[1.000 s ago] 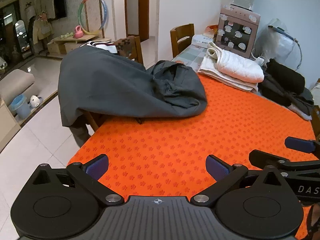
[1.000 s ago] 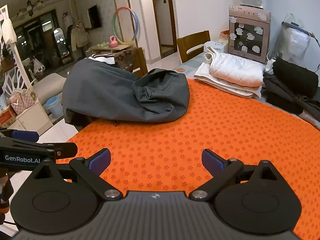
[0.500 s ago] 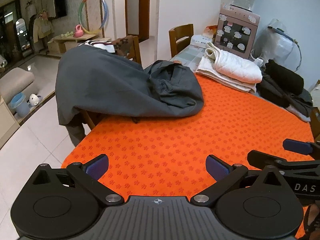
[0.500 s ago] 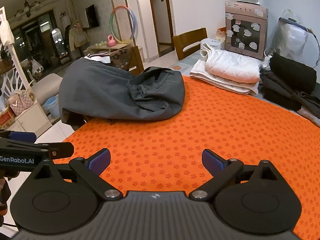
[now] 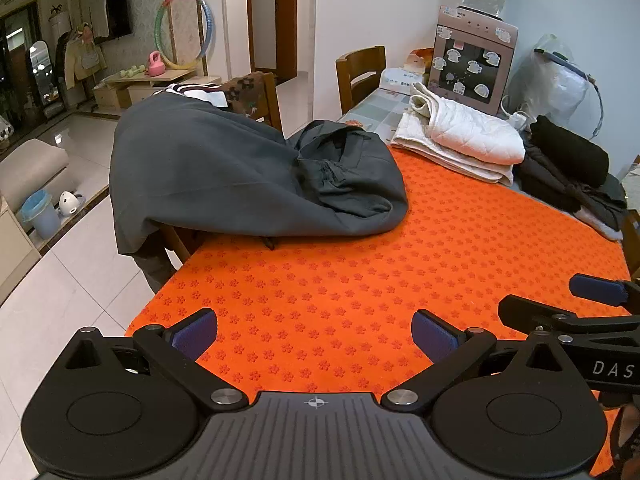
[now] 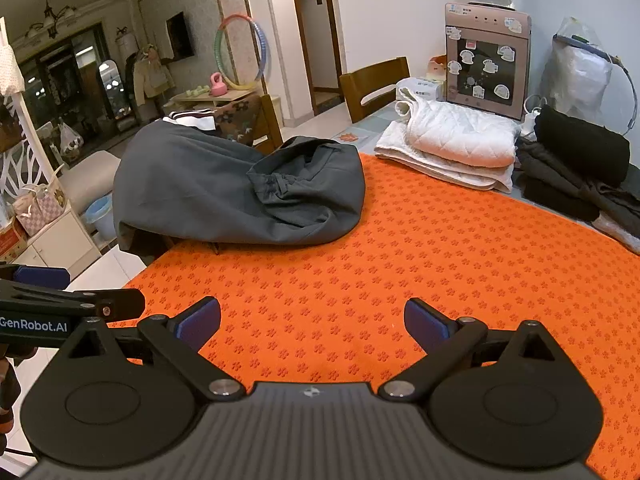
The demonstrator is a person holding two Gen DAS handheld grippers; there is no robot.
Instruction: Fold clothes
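Observation:
A dark grey garment (image 5: 224,176) lies bunched at the far left of the orange mat (image 5: 360,280), draped over a chair back off the table's left edge; it also shows in the right wrist view (image 6: 224,192). My left gripper (image 5: 314,334) is open and empty above the mat's near edge. My right gripper (image 6: 312,322) is open and empty, to the right of the left one. Both are well short of the garment.
Folded white quilted clothes (image 5: 460,140) and a dark clothes pile (image 5: 568,168) lie at the table's back right. A water dispenser (image 5: 476,64) and a plastic bag (image 5: 556,80) stand behind them. Wooden chairs (image 5: 360,76) stand at the far side. The floor drops off left.
Both grippers have pulled back slightly from the garment, so it looks a little farther off. Both stay open and empty.

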